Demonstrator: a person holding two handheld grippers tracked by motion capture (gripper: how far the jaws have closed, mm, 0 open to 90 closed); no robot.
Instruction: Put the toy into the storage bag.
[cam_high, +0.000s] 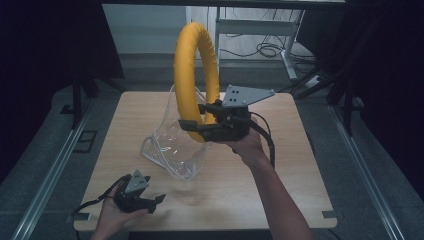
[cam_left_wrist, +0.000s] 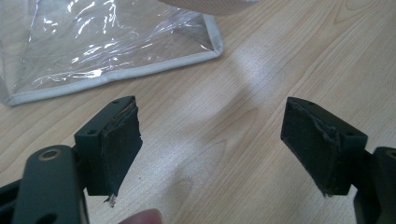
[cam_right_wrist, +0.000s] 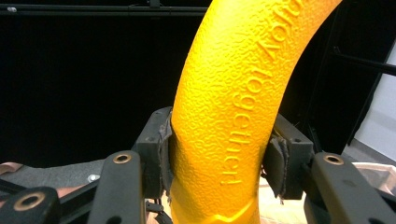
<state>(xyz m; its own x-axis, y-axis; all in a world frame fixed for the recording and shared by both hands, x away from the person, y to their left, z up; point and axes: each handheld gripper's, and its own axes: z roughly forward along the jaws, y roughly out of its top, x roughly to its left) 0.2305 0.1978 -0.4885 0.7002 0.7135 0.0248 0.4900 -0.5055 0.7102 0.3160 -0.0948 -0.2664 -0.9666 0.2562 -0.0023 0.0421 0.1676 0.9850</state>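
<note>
A thick yellow ring (cam_high: 196, 70) stands upright in the air over the table's middle, its lower end just above a clear plastic bag (cam_high: 175, 142). My right gripper (cam_high: 196, 123) is shut on the ring's lower part; in the right gripper view both pads press the textured yellow ring (cam_right_wrist: 229, 121), which bears raised lettering. My left gripper (cam_high: 152, 202) rests low near the table's front left corner, open with nothing between its jaws. In the left gripper view my left gripper (cam_left_wrist: 210, 144) faces bare wood, with the bag's (cam_left_wrist: 102, 42) grey-trimmed edge beyond it.
The wooden table (cam_high: 280, 190) has bare room on its right and front. Beyond its far edge stand a white desk frame (cam_high: 260, 27) and loose cables on the floor. Dark curtains hang on both sides. A metal rail (cam_high: 47, 185) runs along the left.
</note>
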